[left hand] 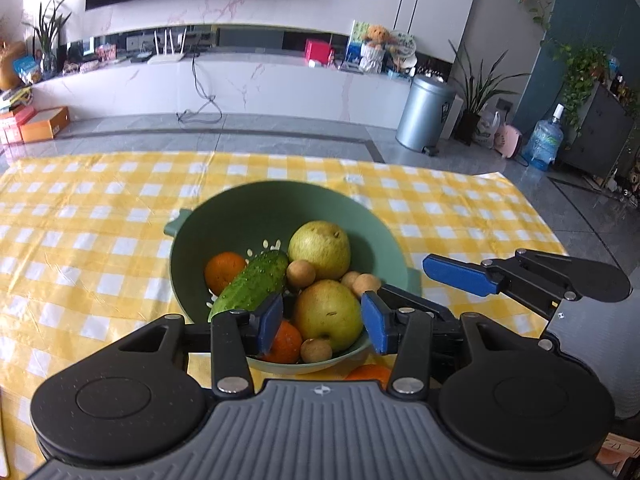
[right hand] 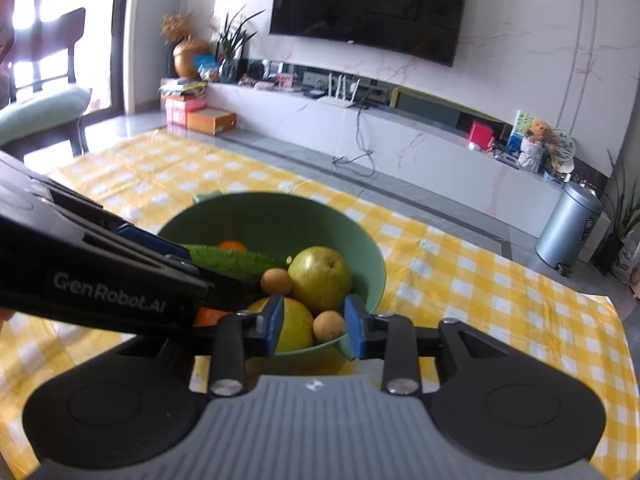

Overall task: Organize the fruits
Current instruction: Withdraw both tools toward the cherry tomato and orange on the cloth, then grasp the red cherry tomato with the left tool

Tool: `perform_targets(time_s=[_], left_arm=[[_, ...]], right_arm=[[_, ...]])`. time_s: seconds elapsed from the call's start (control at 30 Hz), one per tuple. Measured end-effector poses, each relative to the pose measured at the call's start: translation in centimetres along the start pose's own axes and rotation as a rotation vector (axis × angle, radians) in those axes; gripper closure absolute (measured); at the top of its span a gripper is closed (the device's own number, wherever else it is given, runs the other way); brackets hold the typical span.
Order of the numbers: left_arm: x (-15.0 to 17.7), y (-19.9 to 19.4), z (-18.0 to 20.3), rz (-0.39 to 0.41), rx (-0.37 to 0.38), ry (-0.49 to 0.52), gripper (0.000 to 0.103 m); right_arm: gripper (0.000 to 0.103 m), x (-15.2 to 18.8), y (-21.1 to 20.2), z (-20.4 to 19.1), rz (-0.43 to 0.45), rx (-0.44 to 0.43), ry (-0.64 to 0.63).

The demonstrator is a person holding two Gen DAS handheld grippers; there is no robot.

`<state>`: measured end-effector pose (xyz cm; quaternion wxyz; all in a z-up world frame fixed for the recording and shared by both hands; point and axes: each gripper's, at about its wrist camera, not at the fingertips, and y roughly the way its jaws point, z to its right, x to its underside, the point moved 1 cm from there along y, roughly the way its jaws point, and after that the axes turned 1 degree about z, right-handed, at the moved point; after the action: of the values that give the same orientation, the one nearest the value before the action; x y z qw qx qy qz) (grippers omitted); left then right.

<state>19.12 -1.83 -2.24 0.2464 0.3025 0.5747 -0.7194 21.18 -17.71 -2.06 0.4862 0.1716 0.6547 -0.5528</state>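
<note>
Living room: TV [right hand: 368, 4] at the top of the frame, white media console [left hand: 256, 76] across the upper middle, steel bin [left hand: 424, 112] at right. The lower half is a table with a yellow checked tablecloth [left hand: 80, 240].

Green bowl [left hand: 256, 216] sits centre frame and holds everything seen: two pears, far one [left hand: 320, 254] and near one [left hand: 328, 314], a cucumber [left hand: 252, 284] lying aslant at left, an orange [left hand: 224, 272] behind it and another orange [left hand: 286, 342] at the bowl's near edge, plus several small brown longan-like fruits [left hand: 301, 273].

One more orange thing [left hand: 368, 374] shows just under the bowl's near rim, bottom centre; cannot tell if it's on the cloth.

Left gripper [left hand: 322, 320] is released, pads either side of the near pear, not pinching. Right gripper [right hand: 314, 326] is also released, pads flanking a small brown fruit [right hand: 328, 326] at the near rim.

Progress: the fruit looks mostly gathered in the bowl; which piece goes next is unclear.
</note>
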Motion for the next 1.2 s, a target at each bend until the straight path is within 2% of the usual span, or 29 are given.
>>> perform_targets(time_s=[0.27,0.47,0.73,0.97,1.2], left_arm=[[0.3,-2.5,1.3,0.054,0.009,0.03,0.049],[1.2,-3.6,2.3,0.057,0.019,0.065,0.049],[3.0,-3.5,3.1,-0.013,0.074,0.106,0.049],[5.2,-2.2,2.9,-0.092,0.111,0.079,0.049],[7.3,-1.2,2.5,-0.117,0.115,0.048,0.049]], right_arm=[[0.068,0.9,-3.4,0.1,0.034,0.02,0.11],[0.064,2.2,-5.4,0.4,0.028,0.037,0.199],[0.063,5.2,-6.5,1.2,-0.043,0.079,0.299],[0.063,8.0,-6.9,1.1,-0.102,0.116,0.341],[0.063,10.0,-6.8,1.0,-0.135,0.127,0.363]])
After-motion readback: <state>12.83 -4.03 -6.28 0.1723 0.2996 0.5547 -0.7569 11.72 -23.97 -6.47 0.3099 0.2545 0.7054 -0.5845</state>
